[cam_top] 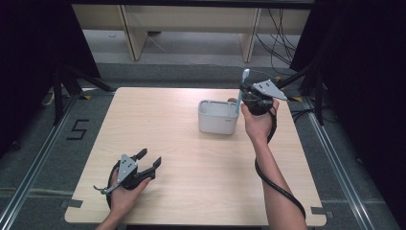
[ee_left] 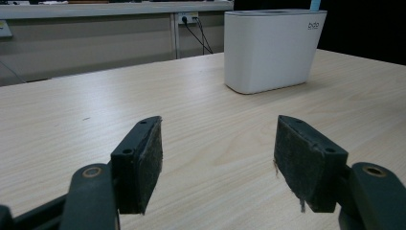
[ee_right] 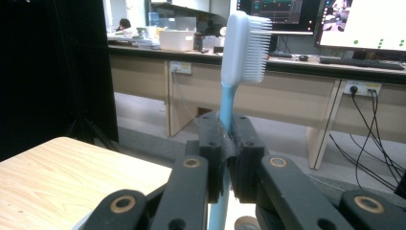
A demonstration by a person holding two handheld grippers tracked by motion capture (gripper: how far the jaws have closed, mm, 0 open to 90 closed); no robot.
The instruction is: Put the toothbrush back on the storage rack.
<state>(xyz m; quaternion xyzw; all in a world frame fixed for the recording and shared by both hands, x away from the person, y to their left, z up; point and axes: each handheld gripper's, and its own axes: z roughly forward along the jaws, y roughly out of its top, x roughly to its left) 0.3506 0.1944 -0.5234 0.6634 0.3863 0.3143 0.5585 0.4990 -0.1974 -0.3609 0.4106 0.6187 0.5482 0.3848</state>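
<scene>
A light blue toothbrush stands upright with its white bristles to the right, and my right gripper is shut on its handle. From above, the toothbrush rises over the right end of a white rectangular holder, with the right gripper just beside that end. The lower tip of the handle is hidden. My left gripper rests open near the table's front left with nothing between its pads. In the left gripper view the open left gripper faces the holder far ahead.
The light wooden table carries the holder at its back right. A black cable trails along the right forearm. Dark stands flank the table, and desks with cables stand behind it.
</scene>
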